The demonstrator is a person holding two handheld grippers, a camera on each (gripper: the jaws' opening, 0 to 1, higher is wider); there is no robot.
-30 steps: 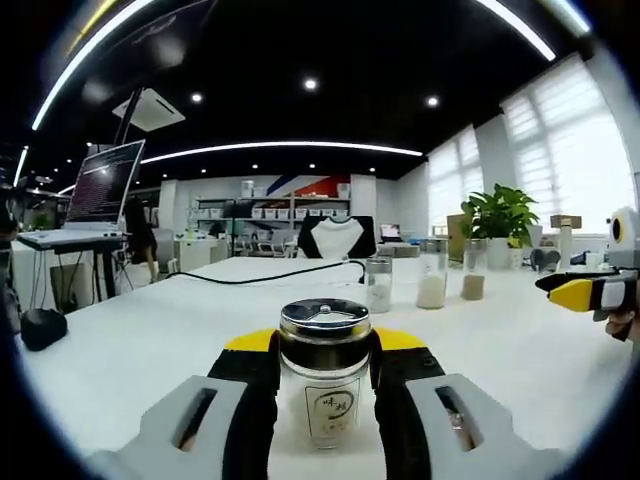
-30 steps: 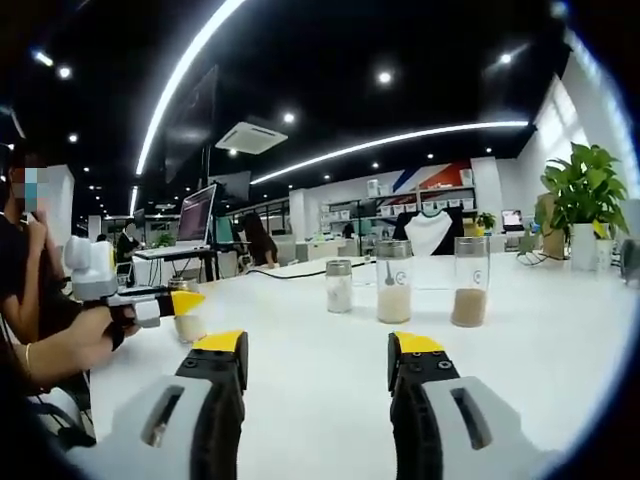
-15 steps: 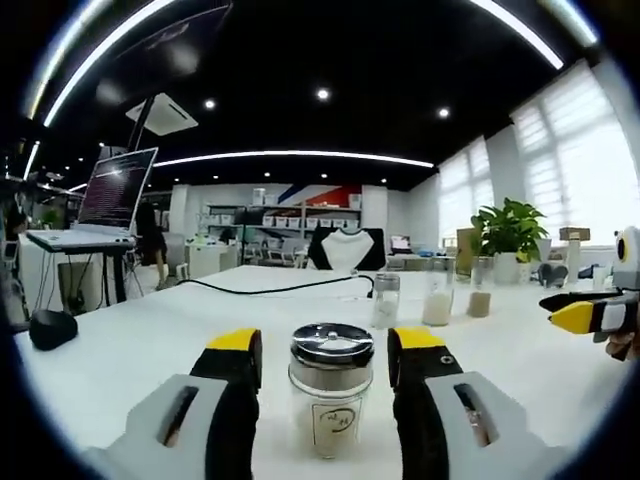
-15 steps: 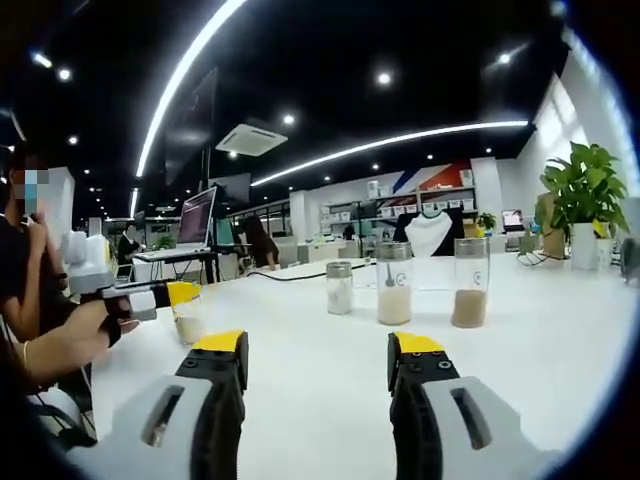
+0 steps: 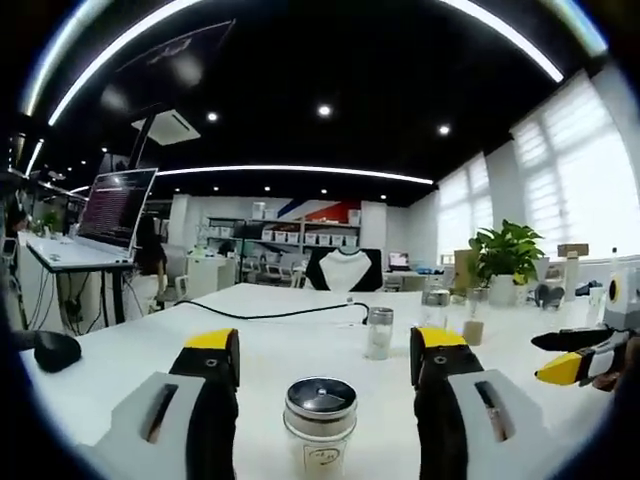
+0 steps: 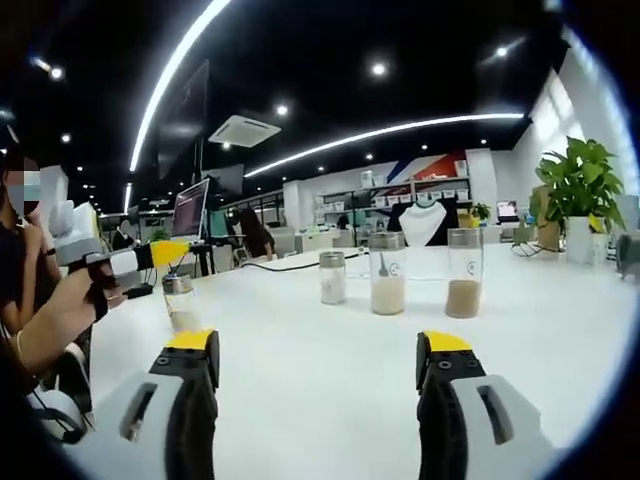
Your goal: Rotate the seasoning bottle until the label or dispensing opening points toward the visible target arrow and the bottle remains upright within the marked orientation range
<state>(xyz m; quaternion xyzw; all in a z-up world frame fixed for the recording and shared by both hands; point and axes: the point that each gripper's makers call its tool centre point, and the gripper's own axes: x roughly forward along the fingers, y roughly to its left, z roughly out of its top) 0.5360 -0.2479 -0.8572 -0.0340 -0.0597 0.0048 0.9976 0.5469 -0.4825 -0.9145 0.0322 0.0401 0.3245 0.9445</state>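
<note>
1 seasoning bottle (image 5: 320, 423) — upright, label camera-facing

In the left gripper view the left tool (image 5: 325, 350) has its jaws spread wide, level and pointing forward, touching nothing. In the right gripper view the right tool (image 6: 314, 348) is likewise spread, jaws level. The right tool's yellow tip also enters the left gripper view from the right, and the left tool, gripped by the person's hand (image 6: 72, 300), enters the right gripper view from the left.
</note>
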